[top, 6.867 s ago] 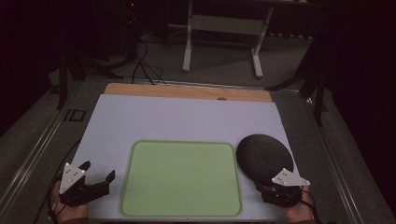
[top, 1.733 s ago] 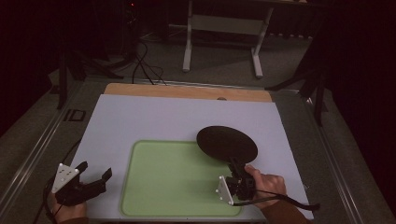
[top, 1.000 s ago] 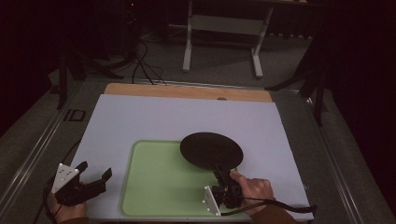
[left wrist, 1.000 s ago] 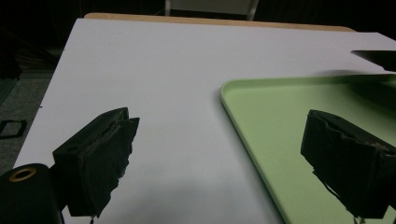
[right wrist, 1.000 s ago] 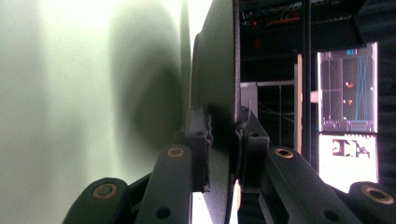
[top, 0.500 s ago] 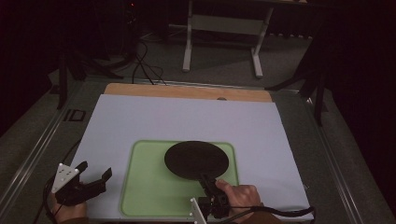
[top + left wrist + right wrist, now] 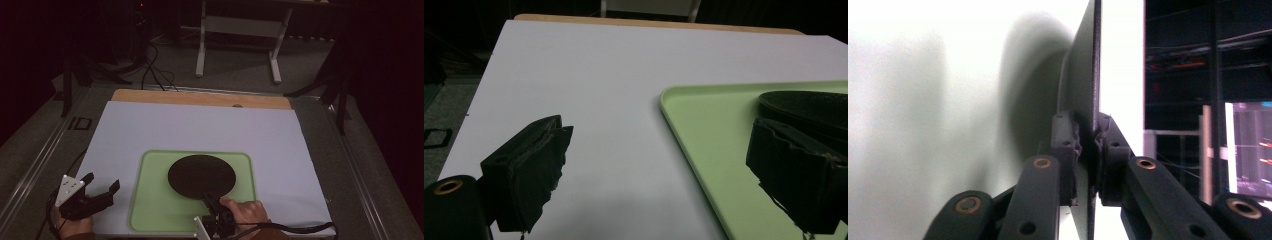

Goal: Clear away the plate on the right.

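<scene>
Between my right gripper's (image 7: 1087, 150) pads the near rim of the black plate (image 7: 201, 175) is pinched edge-on, jaws almost fully closed on it and just tightened a touch more. In the right gripper view the plate stands as a thin dark line with its shadow close behind, so I judge it's riding just above the surface, not set down yet; contact I can't confirm. From above, the plate sits over the middle of the green tray (image 7: 145, 200), right gripper (image 7: 212, 207) at its near edge with my hand behind it. Left gripper (image 7: 102, 189) hangs off to the tray's left over the white sheet (image 7: 200, 125), jaws wide apart, holding nothing. Step in hand, as I read it: placing the plate on the tray. Next move: lower the last bit until the plate rests flat inside the tray rim, then open the right jaws and back out low toward me without dragging the plate off centre. Left needs nothing.
</scene>
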`<action>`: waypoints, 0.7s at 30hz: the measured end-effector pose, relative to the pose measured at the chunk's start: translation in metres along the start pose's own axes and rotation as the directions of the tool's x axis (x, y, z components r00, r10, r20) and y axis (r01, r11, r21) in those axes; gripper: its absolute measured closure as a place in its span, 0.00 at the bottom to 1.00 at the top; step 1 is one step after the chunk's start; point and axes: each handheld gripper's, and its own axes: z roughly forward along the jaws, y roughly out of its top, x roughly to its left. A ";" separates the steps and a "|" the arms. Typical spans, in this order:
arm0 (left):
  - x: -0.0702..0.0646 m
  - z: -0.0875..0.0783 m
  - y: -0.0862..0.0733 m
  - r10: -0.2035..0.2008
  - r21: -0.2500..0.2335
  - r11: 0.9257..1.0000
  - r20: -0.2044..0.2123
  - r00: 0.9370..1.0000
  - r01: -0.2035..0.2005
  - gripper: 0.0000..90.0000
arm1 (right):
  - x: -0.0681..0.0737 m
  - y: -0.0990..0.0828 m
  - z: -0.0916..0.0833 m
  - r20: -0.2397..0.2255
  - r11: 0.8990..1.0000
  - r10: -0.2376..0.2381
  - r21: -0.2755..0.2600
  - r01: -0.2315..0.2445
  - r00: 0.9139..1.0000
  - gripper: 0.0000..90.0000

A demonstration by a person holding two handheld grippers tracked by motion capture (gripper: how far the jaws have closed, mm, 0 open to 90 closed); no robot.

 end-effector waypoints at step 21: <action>0.001 0.000 0.000 -0.004 0.005 1.000 -0.007 1.000 0.004 0.11 | 0.003 0.001 0.007 -0.197 0.983 0.176 -0.013 -0.182 0.965 0.88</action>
